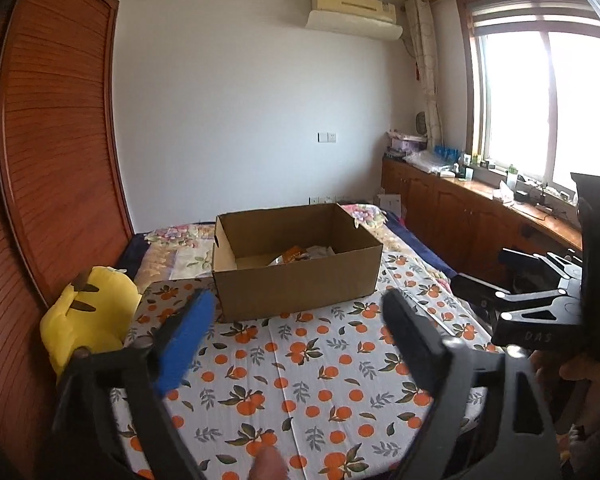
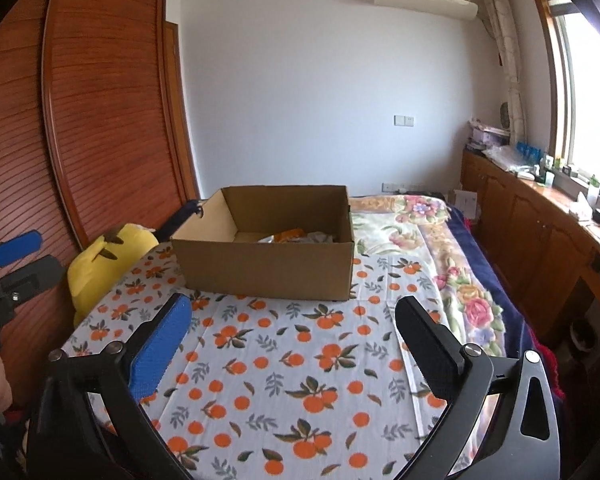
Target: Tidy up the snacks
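— Where do things stand?
— Both the left gripper [image 1: 300, 316] and the right gripper [image 2: 292, 320] hover spread wide and empty over the orange-print cloth [image 2: 284, 360]; snacks [image 2: 296, 236] lie in the cardboard box [image 2: 268, 268] on the bed.

— The best approach?
— Probably lift clear of the near wall, then descend. The box's long axis runs roughly left-right, mouth upward.
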